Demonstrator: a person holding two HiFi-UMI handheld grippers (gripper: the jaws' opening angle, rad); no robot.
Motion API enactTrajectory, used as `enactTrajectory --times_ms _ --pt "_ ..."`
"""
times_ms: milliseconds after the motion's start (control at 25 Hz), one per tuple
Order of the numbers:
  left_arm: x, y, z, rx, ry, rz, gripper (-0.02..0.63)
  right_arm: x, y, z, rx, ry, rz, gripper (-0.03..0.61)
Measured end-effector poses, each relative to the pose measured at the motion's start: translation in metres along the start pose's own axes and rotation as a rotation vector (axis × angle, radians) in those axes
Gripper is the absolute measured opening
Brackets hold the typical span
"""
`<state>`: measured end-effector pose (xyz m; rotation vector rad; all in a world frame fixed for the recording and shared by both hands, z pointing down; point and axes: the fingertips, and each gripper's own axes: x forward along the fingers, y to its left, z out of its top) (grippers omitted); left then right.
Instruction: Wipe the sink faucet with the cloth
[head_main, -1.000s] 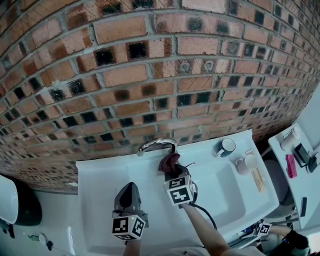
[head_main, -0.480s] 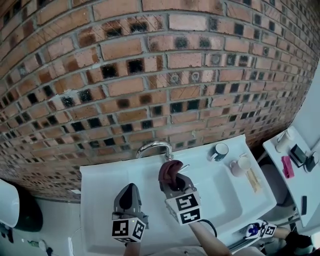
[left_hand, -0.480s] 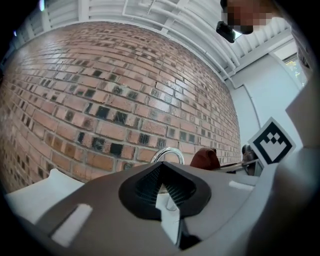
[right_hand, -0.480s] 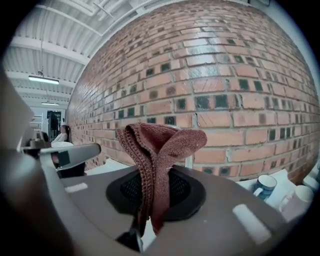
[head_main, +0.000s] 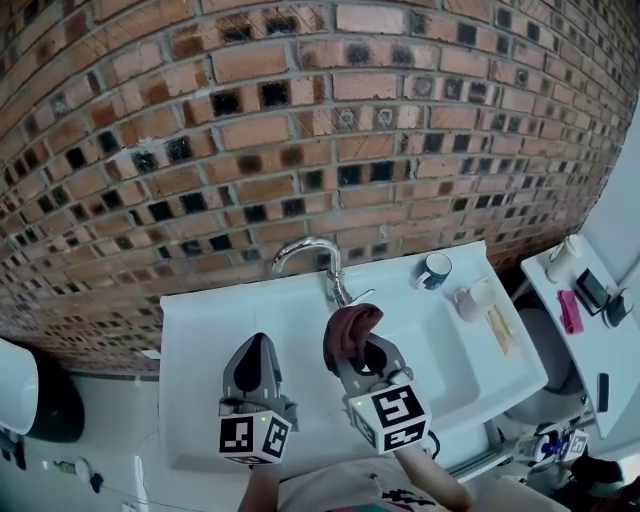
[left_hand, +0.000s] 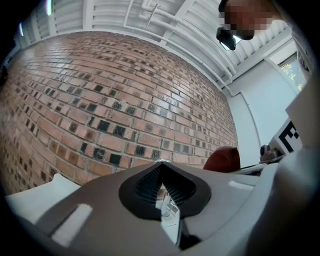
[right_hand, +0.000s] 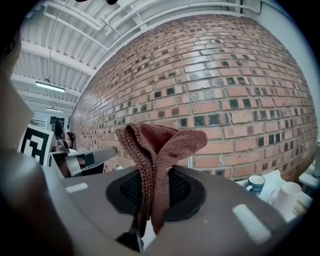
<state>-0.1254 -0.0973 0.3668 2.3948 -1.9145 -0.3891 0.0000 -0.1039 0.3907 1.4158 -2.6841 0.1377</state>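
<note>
A chrome curved faucet (head_main: 312, 256) rises at the back of the white sink (head_main: 200, 330). My right gripper (head_main: 352, 352) is shut on a dark red knitted cloth (head_main: 350, 332), held over the basin just in front of the faucet and apart from it. In the right gripper view the cloth (right_hand: 156, 165) sticks up folded from between the shut jaws of the right gripper (right_hand: 150, 200). My left gripper (head_main: 255, 362) hovers over the left part of the sink, shut with nothing in it; in the left gripper view its jaws (left_hand: 162, 192) meet, with the cloth (left_hand: 222, 159) at the right.
A brick wall (head_main: 300, 150) stands close behind the sink. A dark mug (head_main: 434, 270) and a white cup (head_main: 474, 298) sit on the sink's right ledge. A white shelf (head_main: 590, 330) with small items is at the far right.
My right gripper has drawn back from the faucet toward me with the cloth, which now stands free of the spout. The left gripper has barely moved.
</note>
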Motion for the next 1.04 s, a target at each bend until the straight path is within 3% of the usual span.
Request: enactTrajectory --times_ms 1040 --pt "-0.005 -0.005 0.012 0.021 -0.015 -0.01 0.005 -0.01 0.015 0.01 0.006 -0.044 0.031 0.049"
